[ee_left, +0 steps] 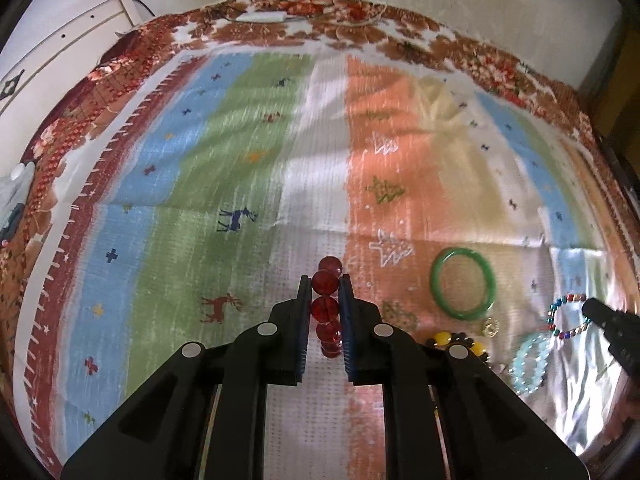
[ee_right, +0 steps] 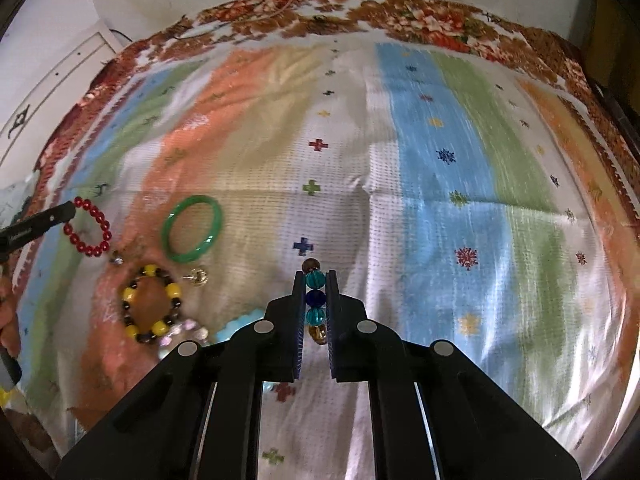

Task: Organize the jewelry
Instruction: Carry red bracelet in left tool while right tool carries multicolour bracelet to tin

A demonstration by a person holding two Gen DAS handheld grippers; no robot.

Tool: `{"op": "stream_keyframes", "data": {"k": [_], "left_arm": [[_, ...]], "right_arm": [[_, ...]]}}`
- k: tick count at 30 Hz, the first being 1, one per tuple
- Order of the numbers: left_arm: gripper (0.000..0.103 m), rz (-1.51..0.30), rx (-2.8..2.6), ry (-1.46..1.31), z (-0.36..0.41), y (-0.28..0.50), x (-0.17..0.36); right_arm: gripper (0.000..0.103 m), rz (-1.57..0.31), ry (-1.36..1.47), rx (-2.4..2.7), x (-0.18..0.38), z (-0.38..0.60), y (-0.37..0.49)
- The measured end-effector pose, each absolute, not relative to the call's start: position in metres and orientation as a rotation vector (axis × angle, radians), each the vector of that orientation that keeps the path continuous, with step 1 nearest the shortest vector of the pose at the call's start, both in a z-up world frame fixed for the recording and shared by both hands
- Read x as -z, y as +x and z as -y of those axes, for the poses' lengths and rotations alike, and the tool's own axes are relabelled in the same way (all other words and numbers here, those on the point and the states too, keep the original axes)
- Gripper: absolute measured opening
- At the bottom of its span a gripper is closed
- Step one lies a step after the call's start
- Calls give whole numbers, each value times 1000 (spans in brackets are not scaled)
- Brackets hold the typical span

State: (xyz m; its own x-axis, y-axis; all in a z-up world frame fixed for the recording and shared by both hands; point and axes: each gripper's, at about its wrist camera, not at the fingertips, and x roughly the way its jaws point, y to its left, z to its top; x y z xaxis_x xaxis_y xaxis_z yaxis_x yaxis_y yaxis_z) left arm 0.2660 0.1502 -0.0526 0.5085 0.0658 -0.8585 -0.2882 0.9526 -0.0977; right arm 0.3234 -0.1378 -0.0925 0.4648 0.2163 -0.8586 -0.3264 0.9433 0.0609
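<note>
My left gripper [ee_left: 325,284] is shut on a red bead bracelet [ee_left: 326,308], held edge-on above the striped cloth; it also shows in the right wrist view [ee_right: 89,227] at the left gripper's tip [ee_right: 60,216]. My right gripper [ee_right: 315,278] is shut on a multicolour bead bracelet [ee_right: 314,300] with teal, blue and amber beads; it also shows in the left wrist view [ee_left: 568,316] at the right gripper's tip [ee_left: 596,312]. A green bangle [ee_left: 463,283] [ee_right: 192,227], a yellow-and-black bead bracelet [ee_right: 152,305] [ee_left: 456,340] and a pale blue bead bracelet [ee_left: 530,362] lie on the cloth.
A small gold ring [ee_left: 491,326] [ee_right: 198,276] and a small charm [ee_right: 116,258] lie near the bangle. A pale pink bead piece [ee_right: 180,330] lies beside the yellow bracelet. The striped cloth [ee_left: 240,160] covers a floral bedspread [ee_left: 360,32]. A white cabinet [ee_left: 52,52] stands at the far left.
</note>
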Motion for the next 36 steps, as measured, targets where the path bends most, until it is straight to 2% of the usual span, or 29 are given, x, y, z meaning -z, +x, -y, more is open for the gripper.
{"op": "stream_keyframes", "data": {"k": [15,36], "left_arm": [[13,-924,-136,-256,-120,226,8],[13,-849,-41,-265,-80,158,-18]], "right_arm": [[10,-972,-107,-371,67,142,285],[10,-888,-79,-458,34,153,220]]}}
